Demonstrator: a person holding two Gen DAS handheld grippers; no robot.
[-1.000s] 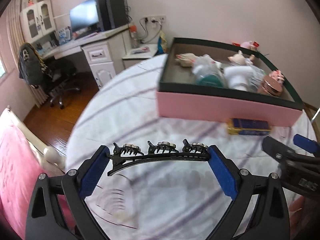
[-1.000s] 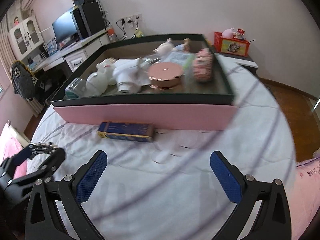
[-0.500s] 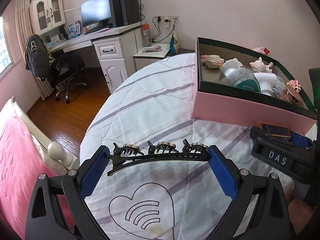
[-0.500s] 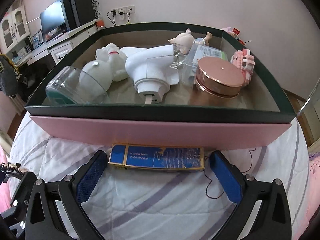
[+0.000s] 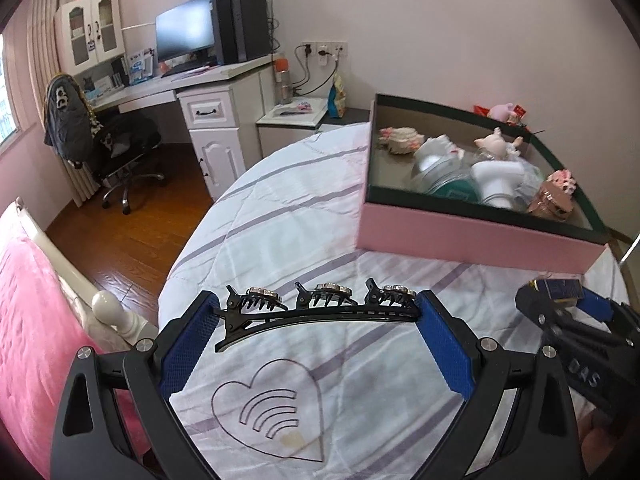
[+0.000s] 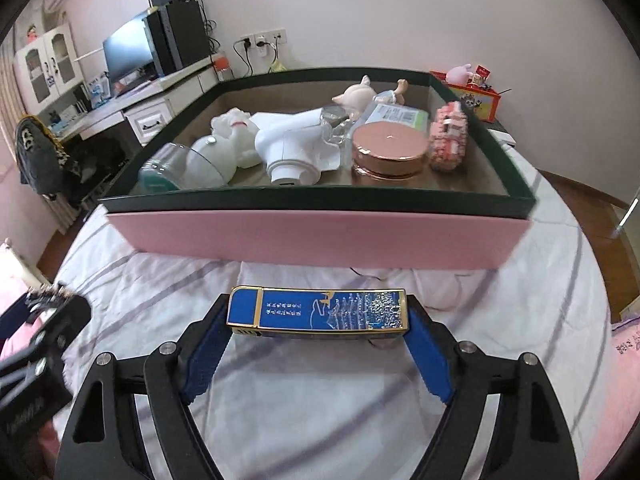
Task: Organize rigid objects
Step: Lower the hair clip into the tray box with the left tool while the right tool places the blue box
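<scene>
My left gripper (image 5: pixel 316 316) is shut on a long black hair clip (image 5: pixel 316 310) with three jewelled claws, held above the bed quilt. My right gripper (image 6: pixel 318 314) is shut on a flat blue and gold box (image 6: pixel 318 312), lifted just off the quilt in front of the pink storage box (image 6: pixel 320 236). The blue box also shows in the left wrist view (image 5: pixel 560 289) in the right gripper at the far right. The pink box (image 5: pixel 472 236) holds a white dryer-like device (image 6: pixel 288 148), a rose-gold jar (image 6: pixel 388 152), figurines and a clear dome.
The quilt (image 5: pixel 304 208) is white with grey stripes and a heart print. A pink blanket (image 5: pixel 32 320) and a bedpost lie to the left. A desk with a monitor (image 5: pixel 184 38) and an office chair (image 5: pixel 116 144) stand beyond the bed. A red toy box (image 6: pixel 476 98) sits behind the pink box.
My right gripper moved forward to the blue box, closed on it and lifted it slightly. My left gripper kept hold of the hair clip and swung its view leftward and back.
</scene>
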